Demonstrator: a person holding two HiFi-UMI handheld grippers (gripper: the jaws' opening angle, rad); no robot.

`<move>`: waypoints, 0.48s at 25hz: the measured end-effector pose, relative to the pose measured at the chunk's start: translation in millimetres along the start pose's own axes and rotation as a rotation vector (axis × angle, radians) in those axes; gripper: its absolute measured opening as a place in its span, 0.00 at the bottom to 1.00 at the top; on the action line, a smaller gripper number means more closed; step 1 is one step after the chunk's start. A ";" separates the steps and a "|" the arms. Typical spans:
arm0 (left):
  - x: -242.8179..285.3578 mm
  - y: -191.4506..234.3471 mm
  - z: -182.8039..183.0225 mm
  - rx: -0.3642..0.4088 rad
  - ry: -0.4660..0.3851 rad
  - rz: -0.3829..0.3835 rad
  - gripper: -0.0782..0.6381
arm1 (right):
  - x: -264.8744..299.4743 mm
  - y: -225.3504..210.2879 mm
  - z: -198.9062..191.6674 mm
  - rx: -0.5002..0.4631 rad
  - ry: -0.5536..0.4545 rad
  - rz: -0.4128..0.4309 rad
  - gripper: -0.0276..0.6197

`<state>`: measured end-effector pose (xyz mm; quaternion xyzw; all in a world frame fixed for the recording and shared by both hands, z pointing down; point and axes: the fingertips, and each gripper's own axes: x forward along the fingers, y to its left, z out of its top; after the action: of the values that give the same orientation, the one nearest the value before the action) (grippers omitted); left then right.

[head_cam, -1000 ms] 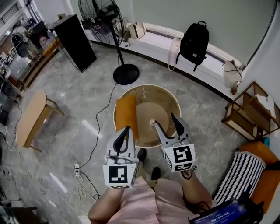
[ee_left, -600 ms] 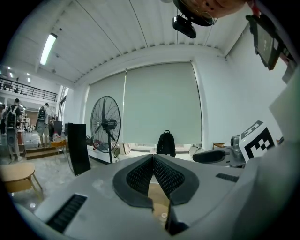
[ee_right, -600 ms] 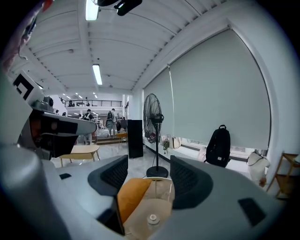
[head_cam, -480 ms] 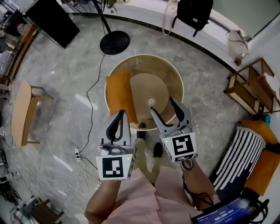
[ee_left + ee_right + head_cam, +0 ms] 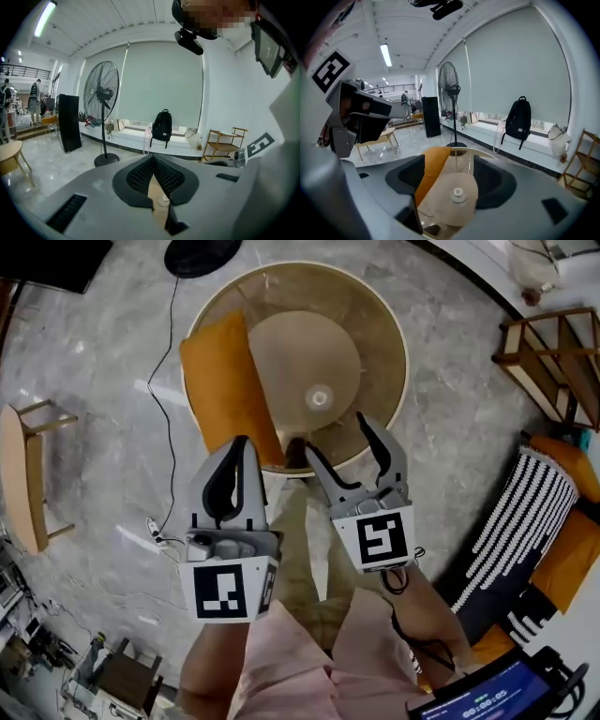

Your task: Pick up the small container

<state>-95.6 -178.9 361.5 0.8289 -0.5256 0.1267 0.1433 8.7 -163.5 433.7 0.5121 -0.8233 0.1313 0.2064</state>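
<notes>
Over the last second the head view has been tipped steeply down. The fan and backpack are no longer framed, and the round surface (image 5: 384,315) is now seen large across the upper picture. Both claws are carried lower in the frame than before. The small container (image 5: 319,397), which was seen right at a fingertip of the right claw (image 5: 336,435), is now seen clear of it, near, at about 11 o'clock from its tips. No grasp has been made. It is judged that the reach is unfinished and that the right claw must be brought forward around the container.

The right claw is held wide apart with nothing gripped; in its own view the container (image 5: 458,193) is framed in the gap, beyond the jaws. The left claw (image 5: 240,448) is closed tip to tip and holds nothing.

The container is seen as a small, pale, round thing with a narrower cap on top, upright near the middle of the surface, over a tan disc (image 5: 281,343). An orange cushion (image 5: 220,381) lies at its 9 o'clock. Finer detail cannot be made out.
</notes>
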 end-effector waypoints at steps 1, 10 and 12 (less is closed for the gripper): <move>6.2 2.1 -10.2 -0.006 0.015 -0.007 0.13 | 5.8 0.9 -12.1 0.005 0.017 -0.006 0.55; 49.9 15.4 -77.1 -0.030 0.110 -0.045 0.13 | 58.0 -6.3 -85.4 0.071 0.088 -0.073 0.61; 58.8 18.9 -88.0 -0.026 0.128 -0.057 0.13 | 71.1 -9.8 -99.2 0.072 0.105 -0.091 0.61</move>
<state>-93.6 -203.0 466.3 0.8319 -0.4931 0.1684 0.1908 10.2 -181.5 554.8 0.5485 -0.7819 0.1781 0.2367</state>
